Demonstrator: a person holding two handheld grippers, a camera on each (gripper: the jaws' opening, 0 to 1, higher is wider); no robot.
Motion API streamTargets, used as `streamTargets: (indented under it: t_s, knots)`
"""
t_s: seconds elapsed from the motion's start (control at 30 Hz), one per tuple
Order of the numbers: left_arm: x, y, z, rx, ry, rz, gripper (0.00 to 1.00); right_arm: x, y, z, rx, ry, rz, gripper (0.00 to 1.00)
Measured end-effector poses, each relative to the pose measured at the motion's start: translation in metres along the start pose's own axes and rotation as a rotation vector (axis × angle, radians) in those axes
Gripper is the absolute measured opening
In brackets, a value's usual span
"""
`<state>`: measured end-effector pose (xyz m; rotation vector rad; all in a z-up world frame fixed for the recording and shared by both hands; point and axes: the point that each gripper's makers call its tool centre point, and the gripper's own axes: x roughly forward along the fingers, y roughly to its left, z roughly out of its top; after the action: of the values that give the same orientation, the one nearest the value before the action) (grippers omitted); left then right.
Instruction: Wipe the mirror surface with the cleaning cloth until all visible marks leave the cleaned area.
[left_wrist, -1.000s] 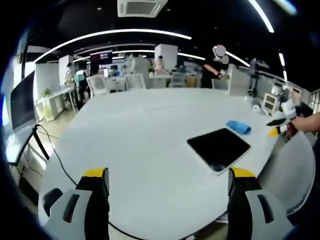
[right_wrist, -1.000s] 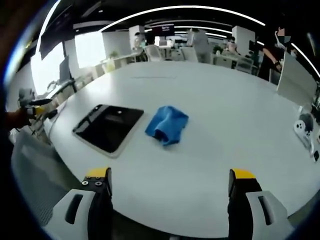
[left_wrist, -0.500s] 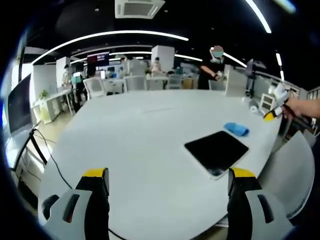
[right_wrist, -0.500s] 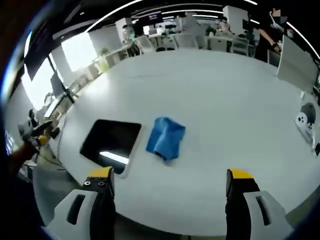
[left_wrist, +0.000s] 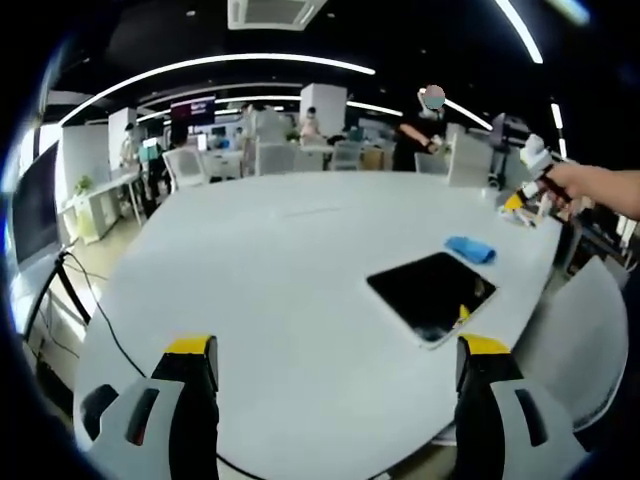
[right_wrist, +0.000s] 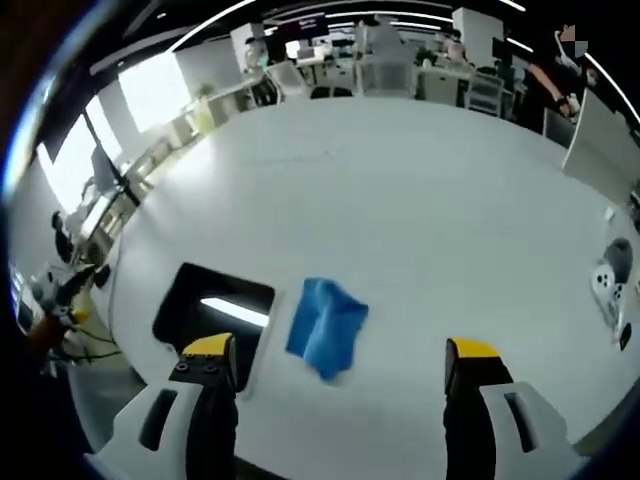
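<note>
table (left_wrist: 280, 270): big white oval top, smooth matte; carries mirror and cloth near one edge.
mirror (right_wrist: 212, 310): flat rectangular slab, rounded corners, pale rim, dark glossy face; reflects a ceiling light strip in right gripper view. Lies flat near the table edge.
cleaning cloth (right_wrist: 325, 326): blue, soft, crumpled into a loose fold, on the table just beside the mirror, not on it. In left gripper view it sits just past the mirror's far side.
right gripper (right_wrist: 340, 372): jaws spread wide, nothing between them; cloth lies in the gap ahead, mirror corner by the left jaw. Not touching either. Yellow-tipped dark jaws on grey bodies.
left gripper (left_wrist: 338, 362): jaws wide apart, holding nothing, over bare table; mirror ahead to the right.
obstructions: none between grippers and mirror/cloth.
surroundings: black cable (left_wrist: 95, 300) off the table's left edge; small white device (right_wrist: 606, 283) at the far right table edge; chairs (left_wrist: 270, 158), desks and people in the background; curved ceiling light strips (left_wrist: 200, 65).
</note>
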<state>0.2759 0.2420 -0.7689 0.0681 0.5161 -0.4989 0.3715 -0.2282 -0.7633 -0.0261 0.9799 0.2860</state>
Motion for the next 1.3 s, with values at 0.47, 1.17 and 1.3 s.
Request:
streamTargets:
  t_s: [0.47, 1.17, 1.3]
  knots:
    - [0.004, 0.015, -0.008, -0.011, 0.025, -0.002, 1.00, 0.030, 0.013, 0.026, 0.006, 0.100, 0.036, 0.77]
    - [0.008, 0.019, -0.010, 0.017, 0.072, -0.014, 1.00, 0.097, 0.006, -0.009, 0.038, 0.054, -0.007, 0.31]
    - [0.011, 0.021, -0.010, 0.023, 0.073, -0.018, 1.00, 0.105, 0.005, -0.014, 0.046, 0.068, -0.008, 0.25]
